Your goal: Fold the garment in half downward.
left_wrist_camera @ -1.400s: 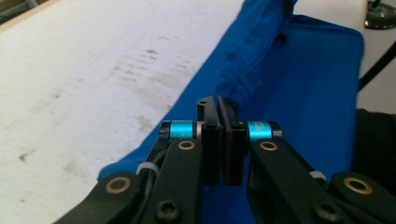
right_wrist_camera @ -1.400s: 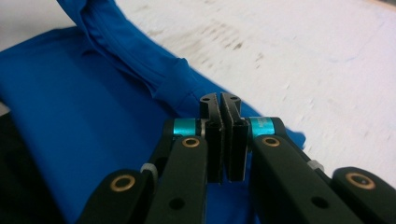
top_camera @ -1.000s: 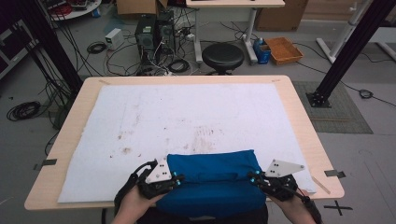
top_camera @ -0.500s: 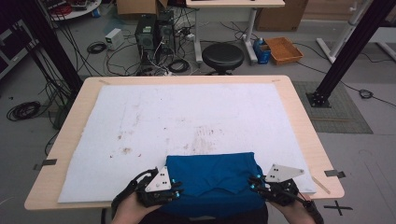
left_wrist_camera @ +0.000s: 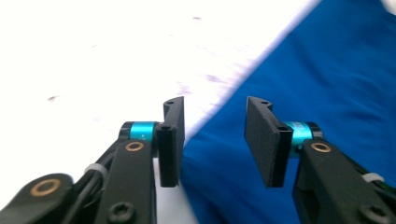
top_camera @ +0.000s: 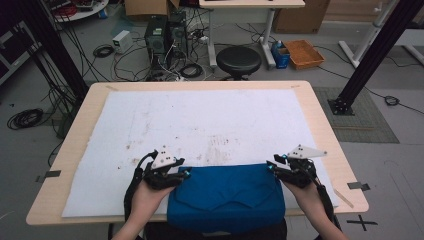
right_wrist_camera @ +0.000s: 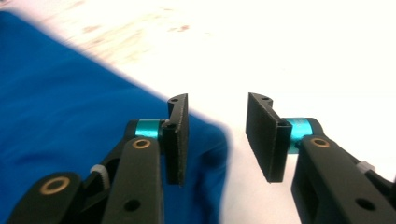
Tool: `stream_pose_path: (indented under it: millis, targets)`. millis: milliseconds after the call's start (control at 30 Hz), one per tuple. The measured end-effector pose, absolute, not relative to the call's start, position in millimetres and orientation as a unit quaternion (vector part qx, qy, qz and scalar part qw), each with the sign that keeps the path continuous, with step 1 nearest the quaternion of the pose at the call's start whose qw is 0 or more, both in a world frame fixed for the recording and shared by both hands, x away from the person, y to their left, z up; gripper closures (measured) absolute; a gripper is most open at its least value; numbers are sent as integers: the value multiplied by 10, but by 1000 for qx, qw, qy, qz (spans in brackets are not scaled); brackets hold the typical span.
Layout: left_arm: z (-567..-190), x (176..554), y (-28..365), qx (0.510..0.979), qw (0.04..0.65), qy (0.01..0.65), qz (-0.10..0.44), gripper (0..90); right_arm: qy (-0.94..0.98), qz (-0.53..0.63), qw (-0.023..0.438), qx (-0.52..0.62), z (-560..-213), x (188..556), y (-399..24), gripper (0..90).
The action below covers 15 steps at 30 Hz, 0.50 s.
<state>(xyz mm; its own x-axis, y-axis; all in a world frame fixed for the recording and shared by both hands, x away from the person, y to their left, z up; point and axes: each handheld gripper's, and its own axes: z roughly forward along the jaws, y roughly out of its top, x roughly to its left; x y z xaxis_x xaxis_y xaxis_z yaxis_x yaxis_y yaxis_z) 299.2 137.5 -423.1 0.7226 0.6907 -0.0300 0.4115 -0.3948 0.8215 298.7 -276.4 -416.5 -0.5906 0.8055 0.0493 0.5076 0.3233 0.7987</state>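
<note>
High view, cloth: the blue cloth point(top_camera: 225, 197) lies folded at the near edge of the counter point(top_camera: 330, 125), on the white sheet point(top_camera: 210, 120), and part of it hangs over the near edge.
High view, hands: the left gripper point(top_camera: 184, 173) sits at the cloth's far left corner and the right gripper point(top_camera: 270, 166) at its far right corner. A second ago both sat closer in, on top of the cloth; now they are out at the sides.
High view, cloth change: the cloth looks flatter and a bit wider than it did a second ago.
Left gripper view: the jaws have just been opening and now stand apart with nothing between them. The blue cloth point(left_wrist_camera: 327, 107) lies under and beyond them, with the white sheet point(left_wrist_camera: 93, 56) beside it.
Right gripper view: the jaws have just been opening too, and the gap holds nothing. The cloth's corner point(right_wrist_camera: 205, 140) lies just under the left jaw, on the white sheet point(right_wrist_camera: 303, 56).
What it means: I think both hands have let go of the cloth. This fold looks done, and the cloth rests on its own.
What comes next: maybe another fold, or moving away.
</note>
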Motion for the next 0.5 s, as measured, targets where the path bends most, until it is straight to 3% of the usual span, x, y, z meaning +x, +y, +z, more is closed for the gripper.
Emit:
stream_pose_path:
  millis: [233,367,500]
  targets:
    - [-4392,3160,1388,823,396,383,141,566,794,383,114,458,-4390,3231,-2822,571]
    - [-4446,3167,1406,823,390,392,127,575,799,383,88,456,-4449,3243,-2853,659]
    - [-4458,3151,1409,824,398,386,113,682,805,387,73,444,-4454,3231,-2847,765]
